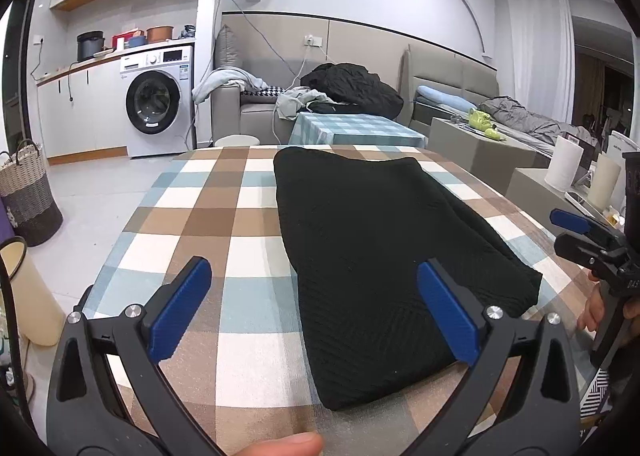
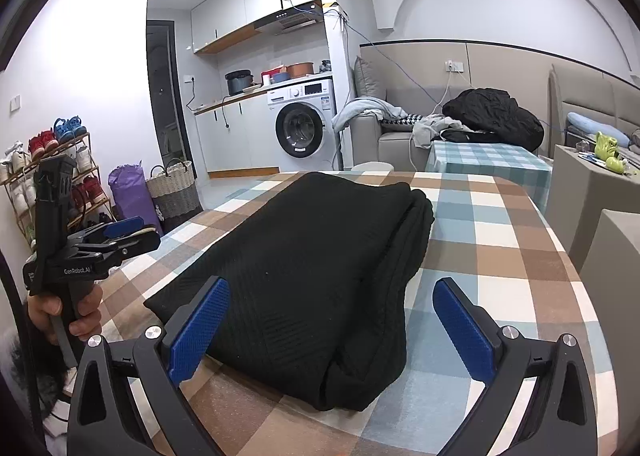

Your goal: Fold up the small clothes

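I hold the left gripper and right gripper with jaws apart, empty, flanking the near end of the folded black garment, which lies flat on the checked tabletop, probably ready for another fold.

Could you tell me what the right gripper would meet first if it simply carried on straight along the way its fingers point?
Most likely the folded black garment. The right gripper is open and empty, aimed over the garment's near end on the checked tablecloth. Its height is hard to judge, so it might skim above the fabric instead.
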Action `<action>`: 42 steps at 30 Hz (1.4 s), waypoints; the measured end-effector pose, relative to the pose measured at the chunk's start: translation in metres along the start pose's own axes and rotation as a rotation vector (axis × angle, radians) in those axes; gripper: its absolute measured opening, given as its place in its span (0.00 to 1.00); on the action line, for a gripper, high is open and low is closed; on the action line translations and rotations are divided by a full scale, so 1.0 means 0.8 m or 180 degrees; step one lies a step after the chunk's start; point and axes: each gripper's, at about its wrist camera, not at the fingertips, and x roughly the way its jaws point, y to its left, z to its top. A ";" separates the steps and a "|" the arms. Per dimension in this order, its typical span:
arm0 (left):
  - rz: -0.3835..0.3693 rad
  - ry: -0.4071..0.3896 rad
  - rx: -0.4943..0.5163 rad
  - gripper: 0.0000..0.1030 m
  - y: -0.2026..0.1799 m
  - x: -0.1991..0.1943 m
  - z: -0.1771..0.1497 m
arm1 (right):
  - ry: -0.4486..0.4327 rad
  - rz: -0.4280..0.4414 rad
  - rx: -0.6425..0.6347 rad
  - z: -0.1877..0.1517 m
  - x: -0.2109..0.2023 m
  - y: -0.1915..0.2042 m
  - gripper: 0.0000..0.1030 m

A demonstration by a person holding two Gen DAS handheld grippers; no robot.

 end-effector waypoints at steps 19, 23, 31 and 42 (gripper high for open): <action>0.0004 -0.0002 -0.0016 0.99 -0.001 0.007 -0.001 | -0.0147 -0.0005 -0.0013 -0.002 -0.004 -0.002 1.00; 0.0015 -0.0004 -0.0023 0.99 0.000 0.005 -0.001 | -0.0142 -0.0024 -0.0023 -0.003 -0.005 0.000 1.00; 0.0001 -0.0013 0.0016 1.00 -0.004 0.007 -0.003 | -0.0132 -0.0019 -0.0015 -0.003 -0.007 0.001 1.00; 0.0033 -0.0012 -0.0028 0.99 -0.004 0.007 -0.005 | -0.0126 -0.0021 0.0004 -0.002 -0.005 -0.002 1.00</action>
